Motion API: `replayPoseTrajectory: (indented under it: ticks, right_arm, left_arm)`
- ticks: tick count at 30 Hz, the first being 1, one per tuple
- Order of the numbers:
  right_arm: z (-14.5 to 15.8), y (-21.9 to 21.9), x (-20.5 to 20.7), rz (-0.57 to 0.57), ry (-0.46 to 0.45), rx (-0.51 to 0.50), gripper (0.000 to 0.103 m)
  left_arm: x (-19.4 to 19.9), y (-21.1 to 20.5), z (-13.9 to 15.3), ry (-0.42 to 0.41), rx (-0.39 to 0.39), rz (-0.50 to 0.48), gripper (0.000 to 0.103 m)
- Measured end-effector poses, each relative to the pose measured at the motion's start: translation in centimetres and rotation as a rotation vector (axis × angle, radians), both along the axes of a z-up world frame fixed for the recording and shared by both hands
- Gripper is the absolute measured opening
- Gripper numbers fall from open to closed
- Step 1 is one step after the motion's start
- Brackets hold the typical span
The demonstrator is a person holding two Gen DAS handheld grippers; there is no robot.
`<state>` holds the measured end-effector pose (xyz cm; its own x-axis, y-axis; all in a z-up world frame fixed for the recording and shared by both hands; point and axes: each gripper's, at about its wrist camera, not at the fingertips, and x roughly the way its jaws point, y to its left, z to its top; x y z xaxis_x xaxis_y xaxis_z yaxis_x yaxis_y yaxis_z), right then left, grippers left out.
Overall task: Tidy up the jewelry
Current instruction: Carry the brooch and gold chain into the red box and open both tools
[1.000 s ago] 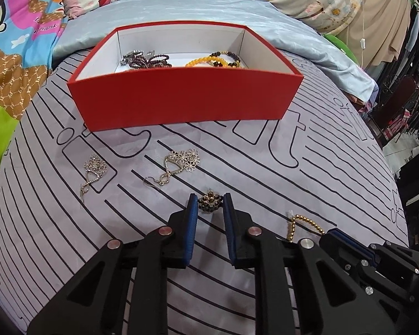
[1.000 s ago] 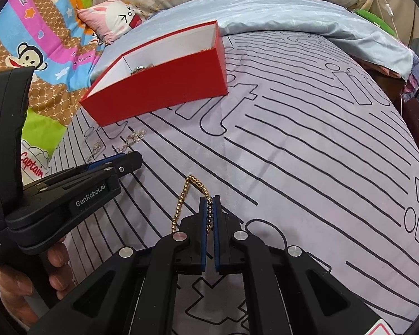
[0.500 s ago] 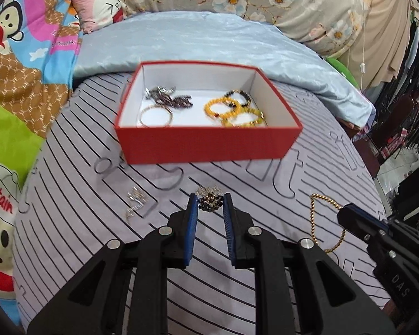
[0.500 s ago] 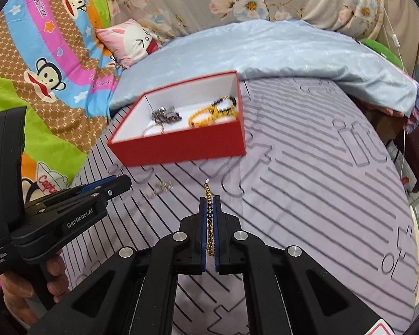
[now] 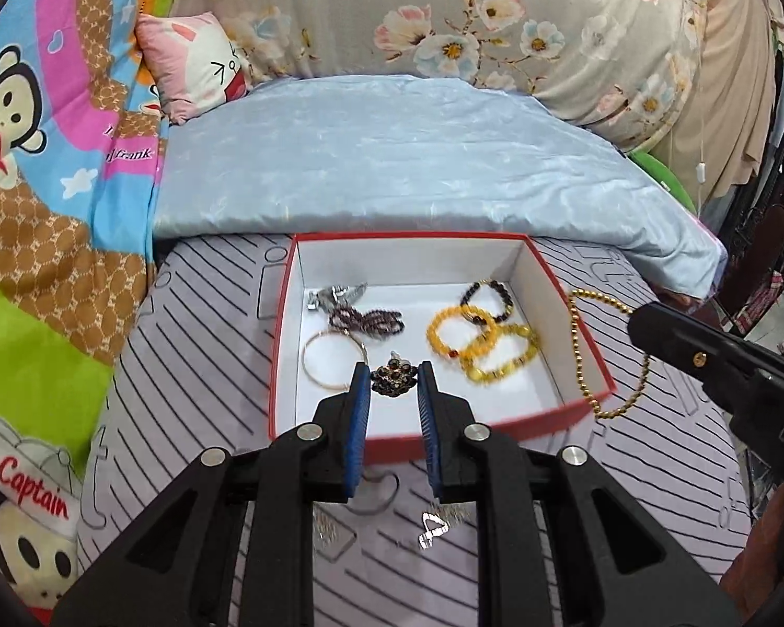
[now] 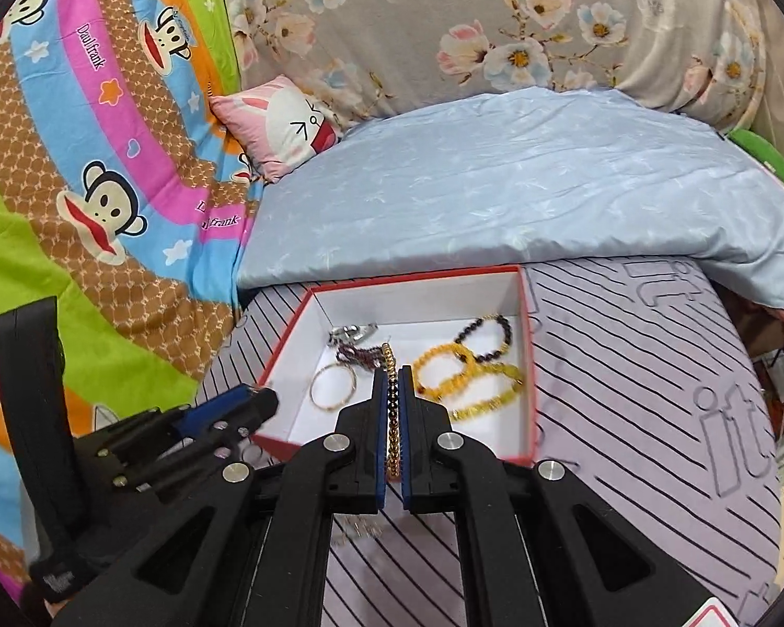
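Note:
A red box (image 5: 499, 436) with a white inside sits on the striped bed cover; it also shows in the right wrist view (image 6: 527, 366). It holds yellow bead bracelets (image 5: 483, 347), a dark bead bracelet (image 5: 488, 300), a thin gold bangle (image 5: 332, 360) and a purple and silver tangle (image 5: 360, 313). My left gripper (image 5: 392, 379) is shut on a dark flower brooch (image 5: 393, 380), held above the box's front part. My right gripper (image 6: 391, 381) is shut on a gold bead chain (image 6: 392, 418) above the box; the chain also hangs over the box's right wall in the left wrist view (image 5: 580, 345).
Two silver pendants (image 5: 436, 525) lie on the striped cover in front of the box. A light blue quilt (image 5: 418, 157) lies behind the box, with a pink pillow (image 5: 193, 73) and cartoon blanket at left. The bed edge drops off at right.
Both grippers have lifted from the cover and moved forward over the red box, the left carrying the brooch and the right carrying the gold chain.

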<state>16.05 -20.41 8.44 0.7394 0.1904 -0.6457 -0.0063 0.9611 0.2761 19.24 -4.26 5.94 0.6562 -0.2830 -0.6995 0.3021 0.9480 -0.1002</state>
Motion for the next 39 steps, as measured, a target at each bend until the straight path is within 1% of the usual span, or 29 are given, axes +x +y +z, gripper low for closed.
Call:
replayPoseTrajectory:
  ticks: [3, 7, 11, 18, 25, 31, 34, 35, 36, 37, 39]
  right_arm:
    - [-1.1, 0.6, 2.3, 0.007, 0.029, 0.012, 0.003]
    - [-3.0, 1.2, 4.1, 0.010, 0.067, 0.010, 0.003]
    - [-4.6, 1.3, 5.1, 0.005, 0.099, -0.002, 0.003]
    - [-6.7, 1.1, 6.3, -0.009, 0.137, -0.029, 0.003]
    - [-7.8, 1.1, 7.0, -0.012, 0.161, -0.033, 0.003]
    - [-8.0, 1.1, 7.0, -0.016, 0.164, -0.040, 0.004]
    - [-8.0, 1.2, 6.9, -0.019, 0.159, -0.044, 0.009]
    - [-8.0, 1.2, 6.9, -0.028, 0.158, -0.050, 0.013]
    - [-7.9, 1.1, 6.9, -0.033, 0.155, -0.053, 0.017]
    - [-7.8, 1.1, 6.8, -0.043, 0.149, -0.061, 0.018]
    - [-7.5, 1.1, 6.5, -0.053, 0.137, -0.081, 0.022]
  left_arm:
    - [1.8, -0.5, -0.7, 0.005, 0.007, 0.008, 0.018]
    - [3.8, -1.0, -1.9, 0.017, 0.020, 0.023, 0.018]
    - [5.1, -1.4, -3.1, 0.036, 0.031, 0.026, 0.018]
    - [6.3, -1.9, -4.5, 0.058, 0.042, 0.027, 0.018]
    - [7.1, -2.1, -5.4, 0.080, 0.048, 0.027, 0.018]
    - [7.3, -2.0, -5.9, 0.096, 0.043, 0.029, 0.018]
    - [7.3, -2.0, -5.8, 0.091, 0.047, 0.033, 0.018]
    - [7.3, -2.0, -5.8, 0.086, 0.052, 0.036, 0.019]
    - [7.2, -2.0, -5.8, 0.084, 0.055, 0.038, 0.027]
    - [7.2, -1.9, -5.8, 0.084, 0.058, 0.046, 0.038]
    - [7.1, -1.8, -5.6, 0.073, 0.065, 0.060, 0.044]
